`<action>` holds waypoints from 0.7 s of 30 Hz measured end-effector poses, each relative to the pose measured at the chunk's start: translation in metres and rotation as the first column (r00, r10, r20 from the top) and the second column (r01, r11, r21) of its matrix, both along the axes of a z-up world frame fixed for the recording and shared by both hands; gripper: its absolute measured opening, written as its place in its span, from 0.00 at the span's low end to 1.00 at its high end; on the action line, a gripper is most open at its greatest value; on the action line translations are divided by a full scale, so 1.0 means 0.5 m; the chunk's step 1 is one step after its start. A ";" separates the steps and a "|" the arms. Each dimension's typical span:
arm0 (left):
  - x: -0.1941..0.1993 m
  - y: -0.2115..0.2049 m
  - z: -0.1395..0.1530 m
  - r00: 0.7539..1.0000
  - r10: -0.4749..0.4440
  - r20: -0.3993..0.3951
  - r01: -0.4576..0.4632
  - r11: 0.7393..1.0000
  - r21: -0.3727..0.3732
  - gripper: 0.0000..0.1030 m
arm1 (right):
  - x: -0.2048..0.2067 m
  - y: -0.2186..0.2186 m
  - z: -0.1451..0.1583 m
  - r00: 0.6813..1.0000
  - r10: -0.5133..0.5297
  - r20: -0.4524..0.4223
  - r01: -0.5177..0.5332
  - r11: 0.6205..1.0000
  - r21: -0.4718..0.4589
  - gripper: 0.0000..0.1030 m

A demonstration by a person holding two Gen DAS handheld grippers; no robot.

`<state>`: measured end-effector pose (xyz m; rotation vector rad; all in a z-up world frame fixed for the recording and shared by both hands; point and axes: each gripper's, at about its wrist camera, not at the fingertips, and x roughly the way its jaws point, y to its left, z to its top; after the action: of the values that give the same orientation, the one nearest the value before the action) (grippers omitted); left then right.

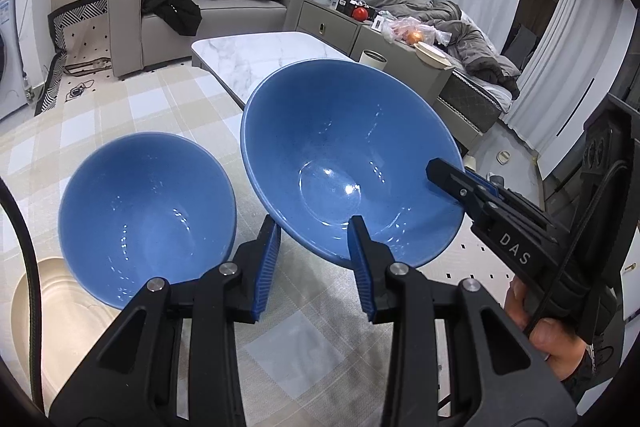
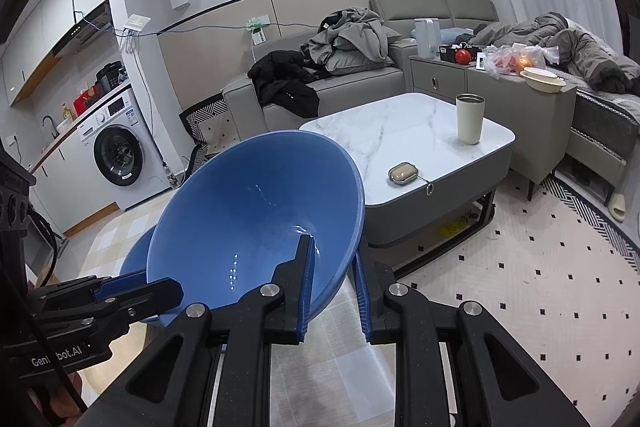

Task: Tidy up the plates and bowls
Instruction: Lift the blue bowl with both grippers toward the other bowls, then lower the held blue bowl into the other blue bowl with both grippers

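- cream plate (image 1: 48, 307), far left on the checked surface: low risk. it lies partly under the small blue bowl (image 1: 148, 219), and a knock to that bowl would likely shift both.
- small blue bowl: it sits just left of the carried bowl. the gap between the rims looks narrow, so a sideways swing could chip or tip it.
- left gripper (image 1: 314, 267): partly closed across the near rim of the large blue bowl (image 1: 344, 147), one pad outside and one inside. the wall slopes there, so in my judgement the pads could slide off the glaze.
- large blue bowl: held clear of the surface and tilted, mouth toward the cameras, in front of the marble table (image 2: 400, 131).
  - two separate hands carry it. uneven lifting or twisting would lever the rim out of one grip and could drop it onto the smaller bowl.
- right gripper (image 2: 334, 267): clamped tight on the bowl's right-hand rim, one finger inside and one outside. the bite is thin and sits at the edge only.
- appearance of the large bowl: wide, conical and glossy blue. it is empty, with faint speckling, a round flat base and light glints inside. no cracks or chips are visible.
- appearance of the small bowl: the same blue glaze, rounder and deeper, upright and empty.
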<state>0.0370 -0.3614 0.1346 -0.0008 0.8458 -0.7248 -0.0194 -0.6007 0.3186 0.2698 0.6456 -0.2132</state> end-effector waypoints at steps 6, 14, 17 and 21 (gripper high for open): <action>-0.036 0.022 0.028 0.999 0.016 0.028 -0.015 1.000 -0.004 0.31 | -0.005 0.024 0.019 1.000 0.016 0.015 -0.016 1.000 -0.005 0.19; -0.073 0.061 0.064 0.998 0.046 0.049 -0.045 0.999 -0.016 0.31 | 0.000 0.052 0.040 0.998 0.045 0.032 -0.044 0.999 -0.016 0.20; -0.078 0.077 0.075 0.997 0.058 0.054 -0.058 0.998 -0.019 0.31 | 0.007 0.064 0.047 0.998 0.056 0.037 -0.055 0.998 -0.019 0.20; -0.084 0.100 0.088 0.995 0.077 0.059 -0.076 0.997 -0.025 0.31 | 0.015 0.083 0.054 0.996 0.074 0.040 -0.073 0.997 -0.023 0.20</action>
<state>-0.0051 -0.3112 0.1788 -0.0310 0.7759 -0.6594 -0.0119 -0.5592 0.3457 0.2285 0.6114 -0.1435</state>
